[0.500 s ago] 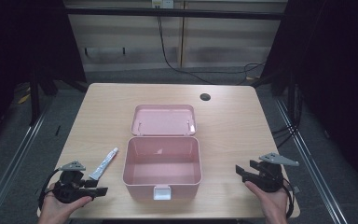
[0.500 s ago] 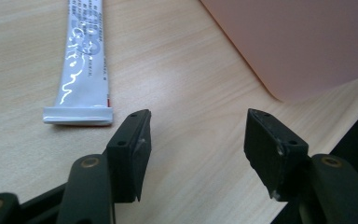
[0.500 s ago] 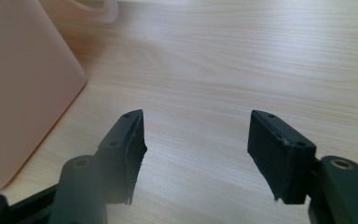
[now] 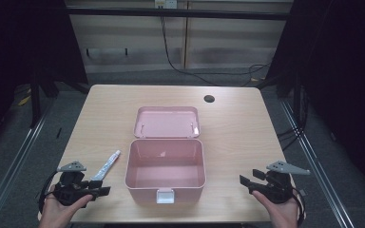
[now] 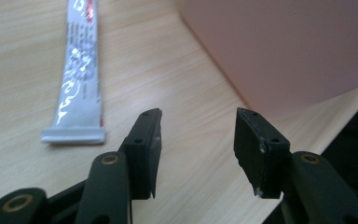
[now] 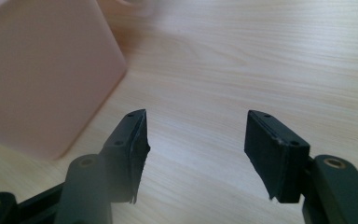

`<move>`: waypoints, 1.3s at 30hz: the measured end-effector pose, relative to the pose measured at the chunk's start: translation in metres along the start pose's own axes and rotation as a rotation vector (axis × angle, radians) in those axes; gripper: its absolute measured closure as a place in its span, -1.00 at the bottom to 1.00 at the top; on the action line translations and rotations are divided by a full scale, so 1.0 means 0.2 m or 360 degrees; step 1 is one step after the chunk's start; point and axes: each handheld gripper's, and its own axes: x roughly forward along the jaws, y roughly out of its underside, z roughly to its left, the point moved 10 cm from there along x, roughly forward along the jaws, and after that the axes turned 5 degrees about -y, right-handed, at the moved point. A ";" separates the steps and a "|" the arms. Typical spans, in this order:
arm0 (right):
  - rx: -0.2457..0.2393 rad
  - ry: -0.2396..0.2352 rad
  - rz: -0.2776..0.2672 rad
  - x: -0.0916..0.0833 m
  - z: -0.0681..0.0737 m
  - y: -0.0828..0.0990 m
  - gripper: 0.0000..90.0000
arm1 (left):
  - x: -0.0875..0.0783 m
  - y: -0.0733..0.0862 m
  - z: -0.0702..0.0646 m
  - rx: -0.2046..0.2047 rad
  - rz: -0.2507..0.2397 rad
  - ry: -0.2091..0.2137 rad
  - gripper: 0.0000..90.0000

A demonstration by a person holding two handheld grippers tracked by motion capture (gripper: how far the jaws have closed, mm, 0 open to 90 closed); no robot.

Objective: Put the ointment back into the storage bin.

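Dark floor and black curtains surround a pale wooden worktop [image 4: 237, 137] with a person's two hands at its near edge.

The left hand-held gripper [image 4: 102, 191] rests low at the near left corner, jaws released and apart with nothing between them. In the left gripper view, the left hand-held gripper [image 5: 198, 135] looks past the crimped end of a silver tube [image 5: 79, 84], which lies just ahead and to one side, outside the gap. The right hand-held gripper [image 4: 249, 182] sits at the near right corner, also unclenched and empty. The right gripper view has bare wood between its jaws and the pink box [image 6: 37, 79] off to the side.

From above, the tube [image 4: 105, 165] lies flat on the worktop, angled, just left of the pink box [image 4: 145, 192]. That box stands open and empty, its lid [image 4: 167, 122] laid back flat and its white clasp [image 4: 165, 195] facing the person.

Against the picture from half a second ago, almost nothing differs: both hands hold the same corners, and tube and box have not shifted. I read this as a pause before work starts. Most likely the left side will take the tube first, and it would need to line up on it.
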 end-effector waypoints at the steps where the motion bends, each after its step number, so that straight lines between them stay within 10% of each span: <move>1: 0.0008 0.0000 -0.0012 0.00 0.00 -0.01 -0.12 | 0.00 -0.01 0.00 0.0004 -0.0003 -0.0015 0.13; 18: 0.0050 -0.0082 -0.0020 0.00 0.01 0.00 -0.15 | -0.10 -0.23 0.05 0.0145 0.0029 -0.0113 0.28; 39: 0.0031 -0.0084 0.0022 0.02 0.02 0.01 -0.19 | 0.05 -0.33 0.21 0.0132 0.0203 -0.0189 0.36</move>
